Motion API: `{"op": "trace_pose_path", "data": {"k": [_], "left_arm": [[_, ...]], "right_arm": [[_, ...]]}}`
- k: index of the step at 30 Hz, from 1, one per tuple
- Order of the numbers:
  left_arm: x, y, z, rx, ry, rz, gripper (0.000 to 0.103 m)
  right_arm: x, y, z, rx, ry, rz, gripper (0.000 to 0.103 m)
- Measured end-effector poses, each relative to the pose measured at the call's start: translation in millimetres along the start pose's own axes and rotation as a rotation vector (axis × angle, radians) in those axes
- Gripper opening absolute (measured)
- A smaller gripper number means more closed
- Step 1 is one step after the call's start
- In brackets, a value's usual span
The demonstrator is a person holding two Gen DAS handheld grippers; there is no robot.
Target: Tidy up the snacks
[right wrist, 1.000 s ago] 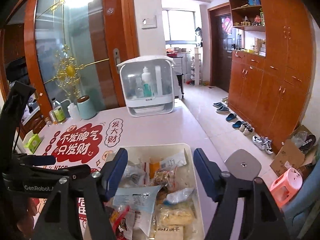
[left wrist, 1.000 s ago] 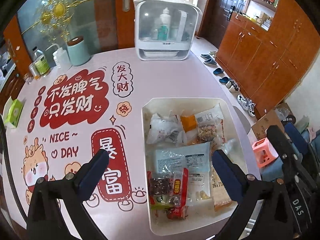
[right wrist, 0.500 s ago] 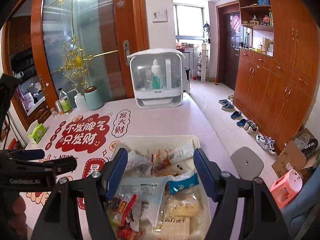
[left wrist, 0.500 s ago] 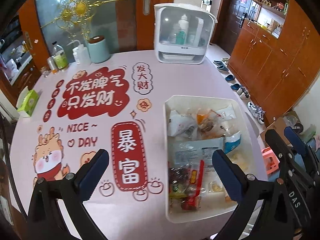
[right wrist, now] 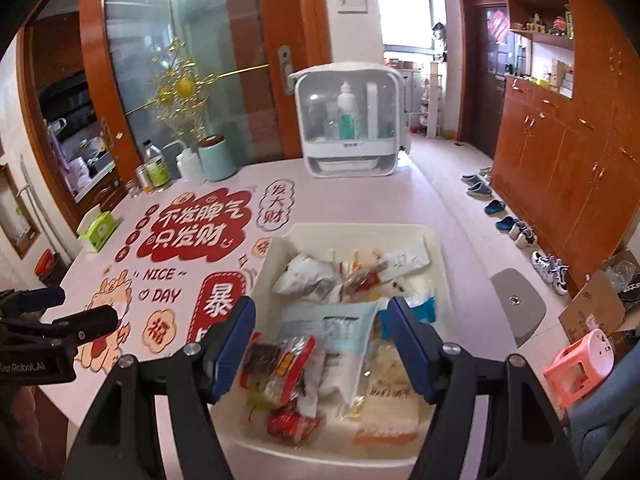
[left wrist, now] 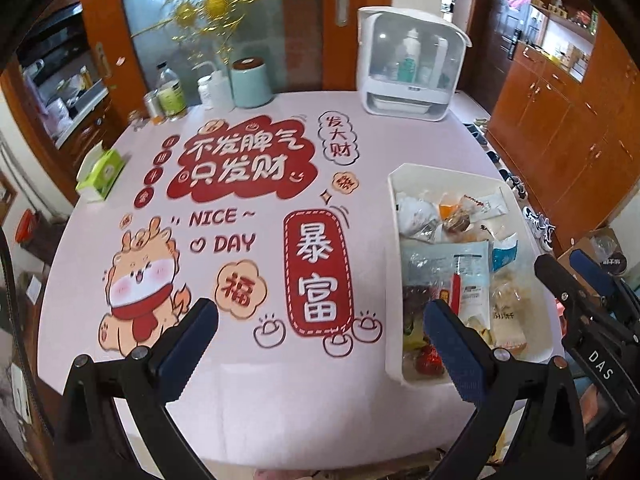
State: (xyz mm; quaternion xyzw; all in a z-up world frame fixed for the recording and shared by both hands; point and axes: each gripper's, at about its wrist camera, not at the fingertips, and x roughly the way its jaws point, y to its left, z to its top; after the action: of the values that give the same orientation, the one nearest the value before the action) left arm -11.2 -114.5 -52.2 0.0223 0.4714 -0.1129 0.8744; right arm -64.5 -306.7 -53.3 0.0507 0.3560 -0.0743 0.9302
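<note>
While both the left gripper (left wrist: 320, 336) and right gripper (right wrist: 320, 336) hang released, the worktop (left wrist: 248, 400) reads "NICE DAY"; gripper bodies read "DAS" and "GenRobot.AI".

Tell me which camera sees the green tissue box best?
Left wrist view: the green tissue box sits large and unobstructed near the table's left edge. In the right wrist view it looks smaller and farther away.

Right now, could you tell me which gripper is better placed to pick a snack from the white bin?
Probably the right gripper: its open jaws hang directly over the snack packets in the white bin. The left gripper, also open, hangs over the printed tablecloth beside it.
</note>
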Motion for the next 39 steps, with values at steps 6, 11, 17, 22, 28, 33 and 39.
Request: {"op": "trace_pose_path", "data": {"k": [6,11,17,22,28,33,39], "left_arm": [[-7,10,-9,-0.026,-0.011,0.034,0.102],[-17,14,-17,-0.032,-0.028,0.05,0.102],[-19,27,-17,-0.078,-0.024,0.074,0.102],[-13,32,-17,-0.1,0.003,0.084,0.102],[-10,31,-15,-0.087,-0.001,0.086,0.102],[-12,29,-13,-0.077,-0.012,0.091,0.102],[-12,28,-12,-0.075,-0.012,0.093,0.102]], "right_arm": [[-1,20,-4,-0.014,0.058,0.051,0.069],[-8,36,-9,-0.016,0.102,0.092,0.069],[-13,50,-9,-0.027,0.11,0.106,0.069],[-15,50,-4,-0.001,0.119,0.1,0.069],[-18,54,-1,-0.012,0.105,0.093,0.069],[-12,54,1,-0.006,0.122,0.1,0.069],[-10,54,2,-0.008,0.122,0.103,0.069]]}}
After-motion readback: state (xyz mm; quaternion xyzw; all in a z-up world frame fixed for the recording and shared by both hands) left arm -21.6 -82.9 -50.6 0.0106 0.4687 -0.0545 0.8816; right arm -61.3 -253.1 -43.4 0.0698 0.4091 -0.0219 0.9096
